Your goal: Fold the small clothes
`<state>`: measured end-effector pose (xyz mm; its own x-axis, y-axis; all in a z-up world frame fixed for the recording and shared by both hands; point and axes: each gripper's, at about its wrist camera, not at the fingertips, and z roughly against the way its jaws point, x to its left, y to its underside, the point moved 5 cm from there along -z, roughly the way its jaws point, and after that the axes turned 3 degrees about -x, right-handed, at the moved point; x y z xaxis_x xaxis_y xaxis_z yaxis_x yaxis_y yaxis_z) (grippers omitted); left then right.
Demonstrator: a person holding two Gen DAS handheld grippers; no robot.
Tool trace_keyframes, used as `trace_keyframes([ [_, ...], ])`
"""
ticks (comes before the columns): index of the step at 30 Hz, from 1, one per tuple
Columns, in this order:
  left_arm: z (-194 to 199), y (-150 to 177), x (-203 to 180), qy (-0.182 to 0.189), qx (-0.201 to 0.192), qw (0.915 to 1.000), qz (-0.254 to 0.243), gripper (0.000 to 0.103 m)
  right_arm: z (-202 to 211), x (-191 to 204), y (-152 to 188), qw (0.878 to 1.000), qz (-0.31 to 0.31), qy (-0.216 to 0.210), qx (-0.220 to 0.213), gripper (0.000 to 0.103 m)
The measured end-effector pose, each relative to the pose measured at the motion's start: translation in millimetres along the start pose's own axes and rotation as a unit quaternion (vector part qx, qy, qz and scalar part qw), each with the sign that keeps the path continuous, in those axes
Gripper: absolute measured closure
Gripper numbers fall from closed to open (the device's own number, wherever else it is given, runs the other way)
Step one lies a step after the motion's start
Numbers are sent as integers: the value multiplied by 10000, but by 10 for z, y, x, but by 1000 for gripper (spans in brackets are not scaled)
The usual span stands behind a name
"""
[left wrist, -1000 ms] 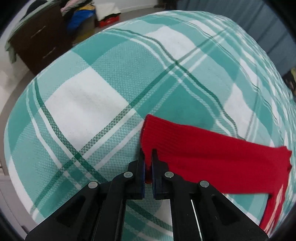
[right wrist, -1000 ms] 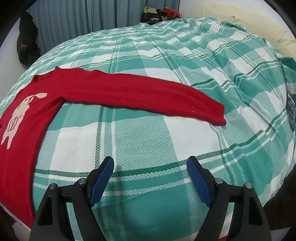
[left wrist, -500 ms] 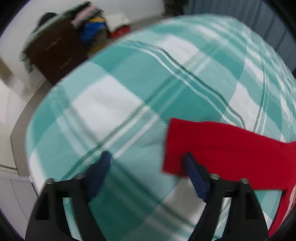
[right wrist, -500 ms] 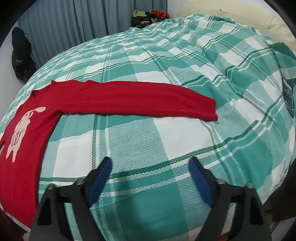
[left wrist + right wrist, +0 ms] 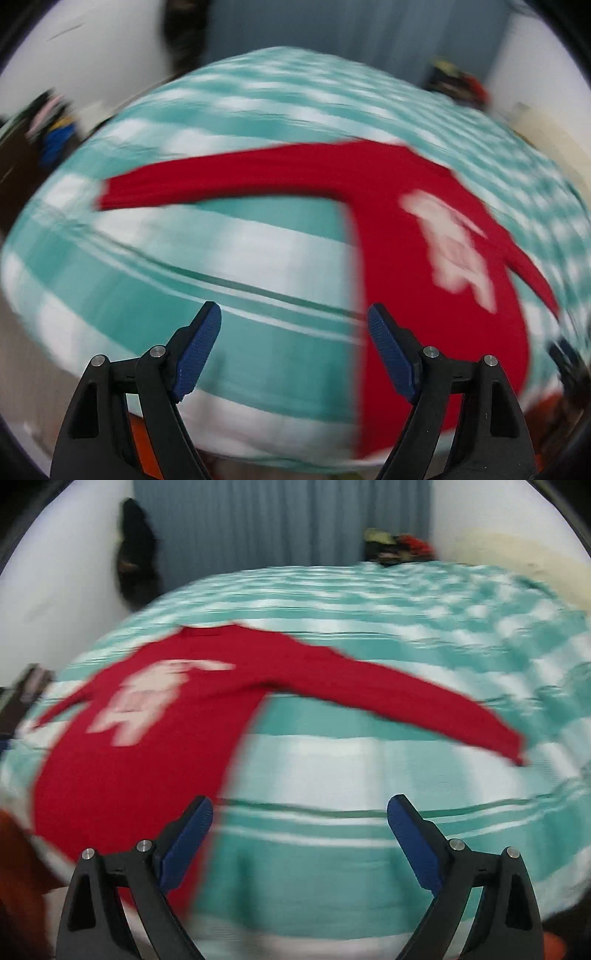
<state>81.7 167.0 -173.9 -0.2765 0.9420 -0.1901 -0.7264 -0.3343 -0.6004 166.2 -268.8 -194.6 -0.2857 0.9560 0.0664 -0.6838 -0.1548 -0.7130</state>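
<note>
Fingers (image 5: 207, 339) over seemingly checked bedspread (image 5: 258, 266)

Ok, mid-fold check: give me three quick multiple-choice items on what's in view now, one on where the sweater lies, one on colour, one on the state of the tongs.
1. Where does the red sweater lie?
A. spread on the checked bedcover
B. hanging on the curtain
C. on the floor

2. What colour is the figure on the sweater's front?
A. black
B. whitish
C. blue

3. How do the left tongs and right tongs stand?
A. both shut on a sleeve
B. one shut, one open
C. both open, nothing between the pads

Answers: A, it lies flat on the cover with both sleeves out to the sides; B, a pale blurred shape shows on the red chest; C, each pair of blue pads stands wide apart, holding no cloth.
</note>
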Motion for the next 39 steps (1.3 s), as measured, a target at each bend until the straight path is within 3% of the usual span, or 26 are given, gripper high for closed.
trace_keyframes([
  [3, -50, 204, -565, 261, 15, 9980, -571, 20, -6, 535, 12, 9976, 435, -538, -2, 8],
  [5, -162, 400, -754, 242, 154, 9963, -813, 20, -52, 793, 93, 9941, 780, -742, 98, 8],
  [8, -427, 721, -733, -78, 633, 9926, -1037, 20, -249, 836, 372, 9910, 1072, -545, 591, 8],
  [10, -404, 753, -711, -74, 596, 9918, -1131, 17, -368, 733, 590, 9894, 1001, -436, 956, 7],
  [11, -388, 739, -689, -160, 669, 9912, -1128, 14, -354, 678, 645, 9905, 889, -530, 900, 7],
  [13, -386, 755, -629, -219, 788, 9924, -923, 6, -323, 630, 658, 9913, 818, -553, 873, 7],
  [16, -413, 834, -569, -174, 1008, 9934, -523, 4, -316, 631, 693, 9917, 811, -515, 855, 6],
  [22, -329, 899, -520, -161, 1059, 9933, -429, 6, -224, 611, 655, 9921, 664, -436, 969, 6],
  [24, -238, 921, -478, -100, 986, 9950, -156, 8, -134, 518, 597, 9940, 458, -381, 917, 6],
  [28, -1, 769, -256, -161, 352, 9982, 453, 9, 61, 215, 442, 9989, -61, -33, 469, 6],
  [31, 56, 724, 18, -585, 65, 9944, 875, 9, 118, -67, 363, 9980, -556, 188, 217, 6],
  [33, -21, 777, 225, -727, 194, 9898, 1208, 9, 54, -237, 390, 9956, -846, 270, 310, 6],
  [36, -150, 866, 436, -807, 471, 9836, 1545, 9, -112, -440, 562, 9881, -1331, 307, 708, 6],
  [39, -175, 948, 512, -709, 526, 9798, 1794, 9, -212, -570, 663, 9799, -1797, 181, 842, 5],
])
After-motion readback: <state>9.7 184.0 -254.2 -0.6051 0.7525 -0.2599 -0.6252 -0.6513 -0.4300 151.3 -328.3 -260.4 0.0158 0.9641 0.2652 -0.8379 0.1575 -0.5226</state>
